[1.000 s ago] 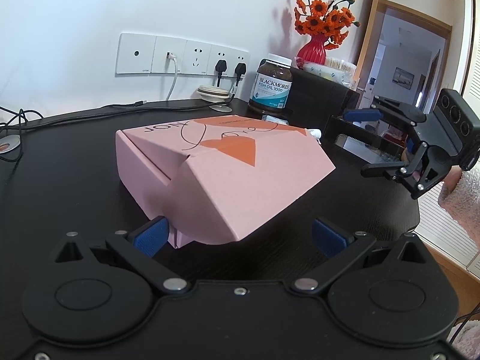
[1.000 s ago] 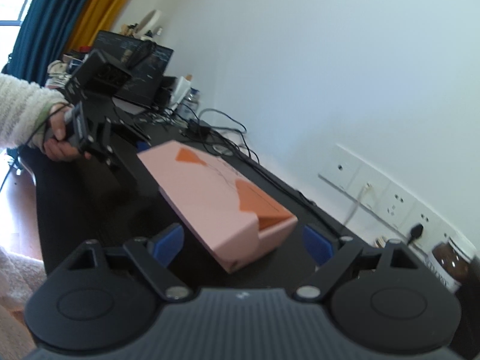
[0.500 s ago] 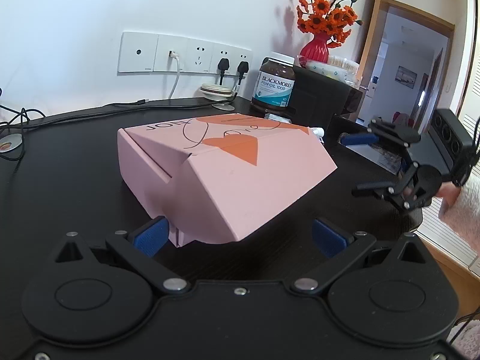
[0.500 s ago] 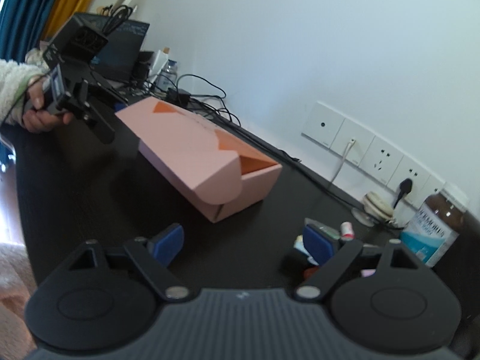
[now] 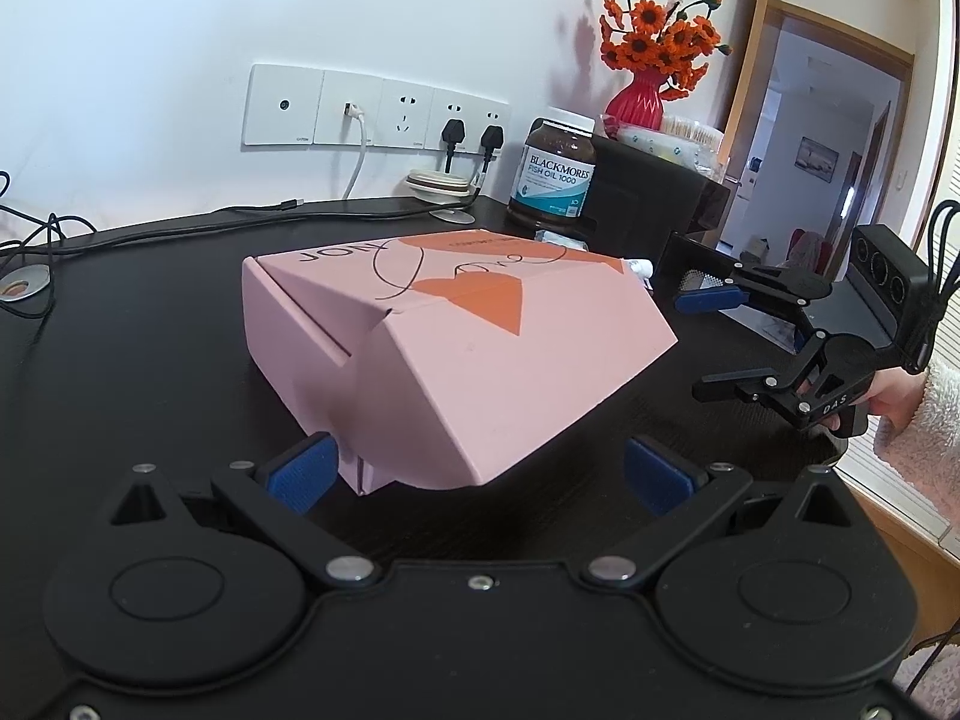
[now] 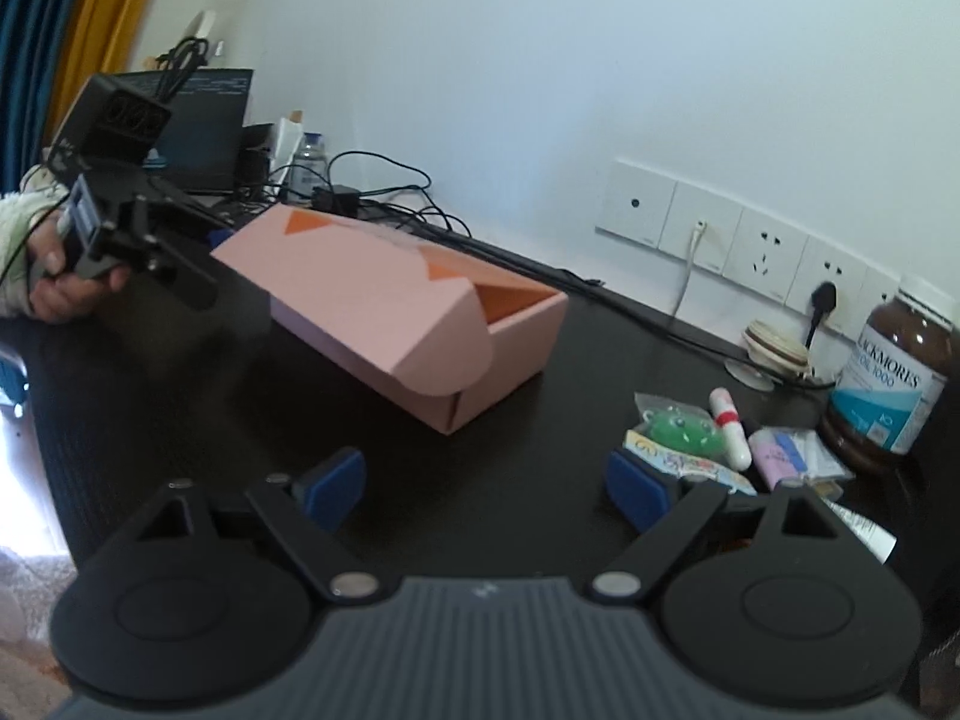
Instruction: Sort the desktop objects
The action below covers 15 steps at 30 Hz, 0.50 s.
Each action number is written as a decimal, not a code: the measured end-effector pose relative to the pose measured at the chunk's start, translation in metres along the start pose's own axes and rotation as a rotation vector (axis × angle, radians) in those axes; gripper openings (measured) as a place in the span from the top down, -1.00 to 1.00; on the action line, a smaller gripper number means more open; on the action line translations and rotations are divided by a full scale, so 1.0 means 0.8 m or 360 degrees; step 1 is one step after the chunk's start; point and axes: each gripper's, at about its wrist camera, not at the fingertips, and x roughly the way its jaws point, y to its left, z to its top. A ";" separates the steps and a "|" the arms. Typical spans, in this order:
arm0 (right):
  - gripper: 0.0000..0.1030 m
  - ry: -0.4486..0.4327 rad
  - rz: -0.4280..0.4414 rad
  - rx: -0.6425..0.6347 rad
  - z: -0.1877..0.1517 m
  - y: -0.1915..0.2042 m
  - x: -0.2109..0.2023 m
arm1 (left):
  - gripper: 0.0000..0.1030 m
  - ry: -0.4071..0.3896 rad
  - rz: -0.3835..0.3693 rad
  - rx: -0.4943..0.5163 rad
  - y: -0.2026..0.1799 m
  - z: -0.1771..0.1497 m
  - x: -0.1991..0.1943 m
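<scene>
A pink cardboard box (image 5: 456, 354) with orange shapes lies on the black desk (image 5: 150, 324), its lid partly raised. My left gripper (image 5: 480, 471) is open and empty, right in front of the box's near end. The box also shows in the right wrist view (image 6: 408, 312). My right gripper (image 6: 486, 483) is open and empty, low over the desk beside the box. Just to its right lie small items: a green toy in a bag (image 6: 678, 429), a white tube (image 6: 732, 426), a pink packet (image 6: 780, 456) and a printed sachet (image 6: 684, 462).
A brown fish-oil jar (image 6: 894, 372) stands at the back right by a black case (image 5: 654, 198) with a red vase of orange flowers (image 5: 645, 60). Wall sockets (image 5: 372, 108), cables (image 5: 180, 222) and a laptop (image 6: 204, 126) line the back.
My right gripper has swung right, away from the box, bringing the small items and the jar into view. My left gripper has stayed in place at the box.
</scene>
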 end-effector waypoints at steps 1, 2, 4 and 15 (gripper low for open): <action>-0.71 0.0001 -0.0003 0.0007 0.000 -0.001 0.001 | -1.00 0.0000 0.0000 -0.0002 0.000 0.000 0.000; -0.71 -0.0003 -0.0001 0.0014 0.000 -0.001 0.002 | -1.00 0.0001 0.0000 -0.0004 0.000 0.000 0.000; -0.72 -0.0008 0.0005 0.0028 0.000 -0.001 0.003 | -1.00 -0.0001 0.0004 -0.0005 0.001 0.000 0.000; -0.83 -0.0020 0.0069 0.0133 -0.004 -0.010 -0.004 | -1.00 -0.0001 0.0013 -0.0002 -0.002 0.000 -0.002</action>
